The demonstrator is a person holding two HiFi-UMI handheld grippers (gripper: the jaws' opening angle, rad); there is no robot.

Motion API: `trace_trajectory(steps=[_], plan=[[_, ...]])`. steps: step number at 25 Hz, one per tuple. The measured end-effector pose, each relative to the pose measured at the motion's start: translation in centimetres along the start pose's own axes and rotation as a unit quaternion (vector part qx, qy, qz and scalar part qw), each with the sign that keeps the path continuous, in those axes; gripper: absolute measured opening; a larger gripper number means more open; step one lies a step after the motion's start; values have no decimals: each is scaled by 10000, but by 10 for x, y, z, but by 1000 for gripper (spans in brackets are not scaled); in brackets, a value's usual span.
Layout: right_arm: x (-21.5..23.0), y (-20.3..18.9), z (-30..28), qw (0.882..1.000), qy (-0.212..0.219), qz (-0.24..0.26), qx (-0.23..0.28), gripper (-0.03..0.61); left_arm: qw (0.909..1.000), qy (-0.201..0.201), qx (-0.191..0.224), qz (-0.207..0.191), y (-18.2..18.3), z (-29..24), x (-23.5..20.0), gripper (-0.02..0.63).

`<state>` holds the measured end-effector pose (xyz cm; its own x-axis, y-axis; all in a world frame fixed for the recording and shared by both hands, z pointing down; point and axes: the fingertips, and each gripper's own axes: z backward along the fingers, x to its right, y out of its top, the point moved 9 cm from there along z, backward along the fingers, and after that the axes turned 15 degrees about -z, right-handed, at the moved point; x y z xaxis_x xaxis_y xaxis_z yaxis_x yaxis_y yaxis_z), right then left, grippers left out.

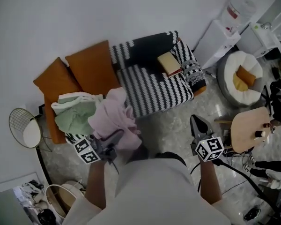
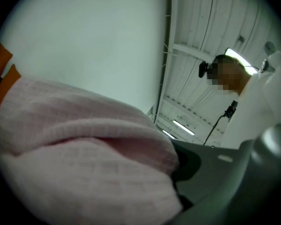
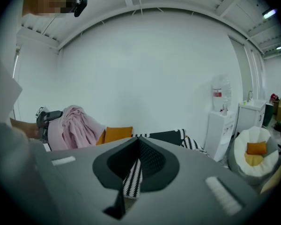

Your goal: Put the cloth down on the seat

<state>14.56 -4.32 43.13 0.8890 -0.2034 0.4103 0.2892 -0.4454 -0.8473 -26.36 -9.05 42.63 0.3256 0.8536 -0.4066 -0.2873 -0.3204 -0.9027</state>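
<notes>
We see the left claw (image 1: 116, 139) clamping a pink waffle-textured cloth (image 2: 84, 163); the right claw (image 3: 136, 142) is closed, empty; only the head view shows the striped knit seat (image 1: 154, 86) whole.

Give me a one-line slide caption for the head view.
Left gripper holds a bunched pink cloth near the striped throw; right gripper is shut and empty.

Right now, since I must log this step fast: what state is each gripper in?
Left gripper: closed on the crumpled pink knitted cloth.
Right gripper: closed, holding nothing.
</notes>
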Motion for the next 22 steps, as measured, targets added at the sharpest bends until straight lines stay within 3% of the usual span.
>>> trace_trajectory(steps=[14,22], plan=[[-22,11,-43,9994,-335,6,104,3,9991,-354,-216,78,18,-7,-65,172],[-11,15,-64,9996,-264,-52,49,3,9990,-331,-246,151,15,-26,-82,172]])
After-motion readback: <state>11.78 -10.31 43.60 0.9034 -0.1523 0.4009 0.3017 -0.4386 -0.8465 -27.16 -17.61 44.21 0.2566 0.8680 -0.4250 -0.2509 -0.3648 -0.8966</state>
